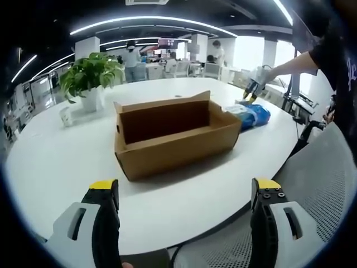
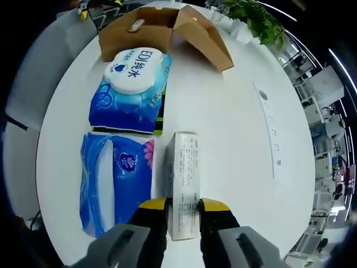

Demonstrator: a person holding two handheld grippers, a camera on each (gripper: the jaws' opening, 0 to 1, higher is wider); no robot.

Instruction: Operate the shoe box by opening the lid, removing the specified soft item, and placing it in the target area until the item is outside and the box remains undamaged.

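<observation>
The brown cardboard shoe box (image 1: 173,134) stands open on the round white table (image 1: 56,162), its lid flap raised at the back. My left gripper (image 1: 184,190) hangs open in front of it, apart from it, with nothing between its yellow-tipped fingers. My right gripper (image 2: 184,209) is shut on a white oblong pack (image 2: 183,178) with printed text, low over the table beside two blue wet-wipe packs (image 2: 131,89) (image 2: 114,178). Whether the pack touches the table I cannot tell. The box (image 2: 167,28) lies beyond them. In the left gripper view the right gripper (image 1: 254,89) is past the box's right end.
A potted green plant (image 1: 92,75) and a small white cup (image 1: 66,116) stand at the far left of the table. The blue packs (image 1: 254,114) lie right of the box. Grey mesh chairs (image 1: 329,184) sit along the table's near right edge. A small round thing (image 2: 135,25) lies in the box.
</observation>
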